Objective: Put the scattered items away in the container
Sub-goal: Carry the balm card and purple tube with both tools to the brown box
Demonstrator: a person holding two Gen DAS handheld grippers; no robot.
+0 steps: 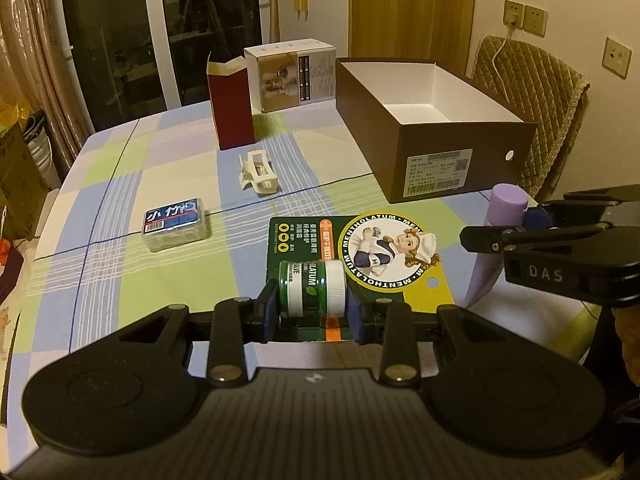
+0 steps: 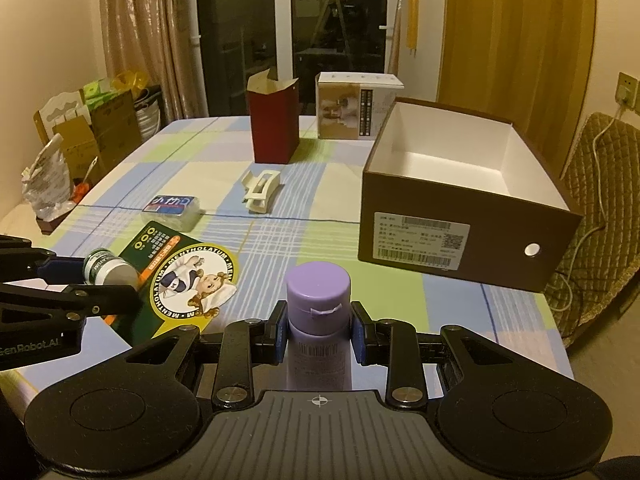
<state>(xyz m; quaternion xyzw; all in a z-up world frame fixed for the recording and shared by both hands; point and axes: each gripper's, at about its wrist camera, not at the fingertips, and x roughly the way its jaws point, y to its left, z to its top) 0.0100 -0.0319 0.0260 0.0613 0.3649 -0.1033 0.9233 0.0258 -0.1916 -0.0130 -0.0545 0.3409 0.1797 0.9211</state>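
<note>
left gripper (image 1: 312, 312) clamped on balm jar (image 1: 312, 288) | right gripper (image 2: 320, 334) clamped on purple bottle (image 2: 319, 300) | both judged light, rigid, slippery; gripped at sides | shoebox (image 2: 460, 248) awaited

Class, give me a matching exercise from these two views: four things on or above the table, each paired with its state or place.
Things:
1. Mentholatum jar pack
2. purple tube
3. brown shoebox
4. white hair claw

States:
A. open and empty
B. clamped in the right gripper
C. lying loose on the tablecloth
D. clamped in the left gripper

Pairs: 1-D, 2-B, 3-A, 4-C
</note>
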